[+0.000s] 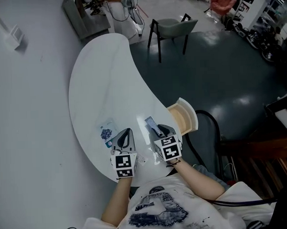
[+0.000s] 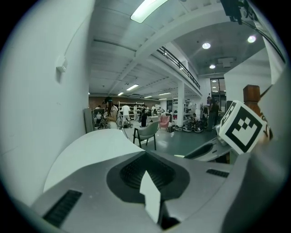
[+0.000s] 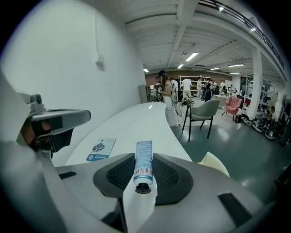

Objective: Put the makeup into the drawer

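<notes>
Right gripper [image 3: 143, 174]: jaws part-way spread and pinching a tube [image 3: 144, 160] of makeup across its body. The tube is blue and white. Its dark cap end faces the gripper's camera, and its flat tail points away along the jaws. In the head view the tube [image 1: 152, 125] sticks out ahead of the right gripper [image 1: 159, 133], over the near end of the counter [image 1: 109, 75] and close to its right edge.

Left gripper [image 2: 148, 175]: jaws pressed together, nothing between them. In the head view the left gripper [image 1: 127, 134] is over the near end of the counter, beside the right one and apart from it.

Drawer [image 1: 183, 116]: pulled open at the counter's right edge, just right of the tube. Its pale wooden inside is exposed, and what can be seen of it holds nothing. The right gripper view shows only a corner of the drawer [image 3: 213, 162] past the right jaw.

Counter: white, curved, set along the wall on the left.

Card [image 1: 106, 133]: a flat card with blue print, lying on the near part of the counter to the left of the left gripper's jaws. The same card [image 3: 101, 149] appears in the right gripper view. The print is too small to read.

Chair [image 1: 171, 27]: grey seat, dark legs, standing on the dark floor beyond the counter's far right edge.
</notes>
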Demonstrator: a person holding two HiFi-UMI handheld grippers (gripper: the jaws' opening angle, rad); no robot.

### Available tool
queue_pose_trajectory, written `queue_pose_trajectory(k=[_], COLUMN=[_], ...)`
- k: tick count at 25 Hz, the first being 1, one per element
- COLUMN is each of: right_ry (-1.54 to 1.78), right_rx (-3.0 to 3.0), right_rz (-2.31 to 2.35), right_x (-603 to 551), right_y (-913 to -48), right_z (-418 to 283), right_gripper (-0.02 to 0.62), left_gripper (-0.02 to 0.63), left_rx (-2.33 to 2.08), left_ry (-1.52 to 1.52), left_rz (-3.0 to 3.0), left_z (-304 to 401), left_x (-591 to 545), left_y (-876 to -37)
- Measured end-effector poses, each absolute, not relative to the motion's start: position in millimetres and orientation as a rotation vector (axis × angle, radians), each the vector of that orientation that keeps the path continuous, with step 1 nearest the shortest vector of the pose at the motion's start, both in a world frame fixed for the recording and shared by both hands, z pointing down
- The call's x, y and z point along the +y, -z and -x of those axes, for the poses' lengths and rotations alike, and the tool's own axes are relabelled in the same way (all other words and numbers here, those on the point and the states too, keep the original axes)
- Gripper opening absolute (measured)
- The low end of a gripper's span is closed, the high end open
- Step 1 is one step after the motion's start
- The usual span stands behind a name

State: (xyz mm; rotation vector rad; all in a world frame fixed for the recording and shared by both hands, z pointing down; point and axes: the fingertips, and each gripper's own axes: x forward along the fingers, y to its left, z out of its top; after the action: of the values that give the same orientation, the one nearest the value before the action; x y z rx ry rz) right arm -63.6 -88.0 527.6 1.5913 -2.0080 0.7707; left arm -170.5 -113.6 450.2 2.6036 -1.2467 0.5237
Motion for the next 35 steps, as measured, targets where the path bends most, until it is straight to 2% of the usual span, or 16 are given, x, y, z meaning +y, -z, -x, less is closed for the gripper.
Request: queue_pose_trajectory(k=[13,35], right_ry=[-0.764,-0.854], right_rx=[-2.01,-1.989], right_rz=[-1.655,-1.585], right_x=[-83.9,-87.5], right_y=[-513.7,-551.4], right_z=[2.4,-128.3], right_gripper=[0.137,0.138], left_gripper=[0.046,0.046], left_rx=[-1.197,-1.208], left_ry=[-0.542,-0.632], left_rz=[-2.654,-2.576], left_z=[114.2,-6.5], left_x=[-112.1,-122.7], left_y=[-446.2,-482.8])
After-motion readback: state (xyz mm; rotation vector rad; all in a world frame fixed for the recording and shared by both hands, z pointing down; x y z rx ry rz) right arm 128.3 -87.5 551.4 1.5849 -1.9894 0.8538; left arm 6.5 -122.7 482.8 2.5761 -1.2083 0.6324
